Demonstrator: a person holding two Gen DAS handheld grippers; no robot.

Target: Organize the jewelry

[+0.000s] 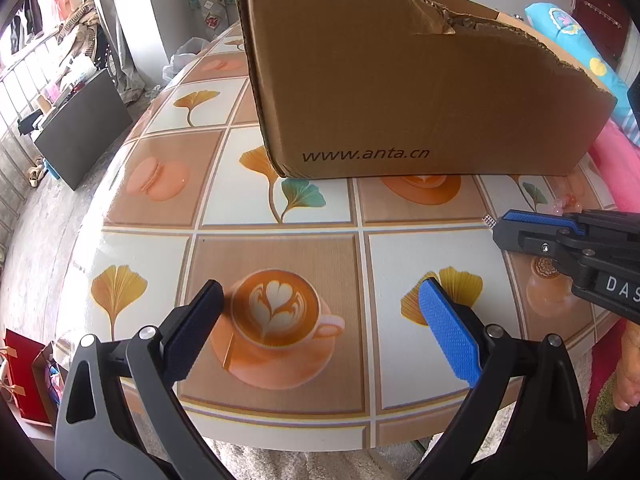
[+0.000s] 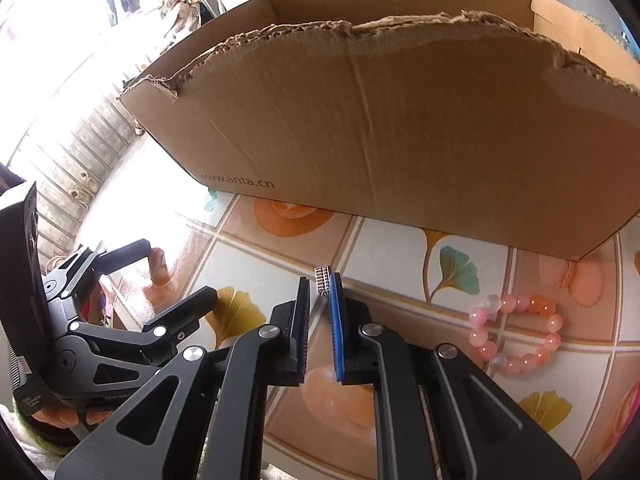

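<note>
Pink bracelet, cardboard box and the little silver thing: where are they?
pink bracelet [image 2: 516, 336], right wrist view, on a left-side bead.
cardboard box [image 1: 400, 92], left wrist view, on its front wall.
silver piece [image 2: 322, 279], right wrist view, on its ridged middle.

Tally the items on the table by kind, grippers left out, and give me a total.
Cardboard box: 1
Pink bead bracelet: 1
Small silver piece, pinched at the right gripper tips: 1
Total: 3
</note>
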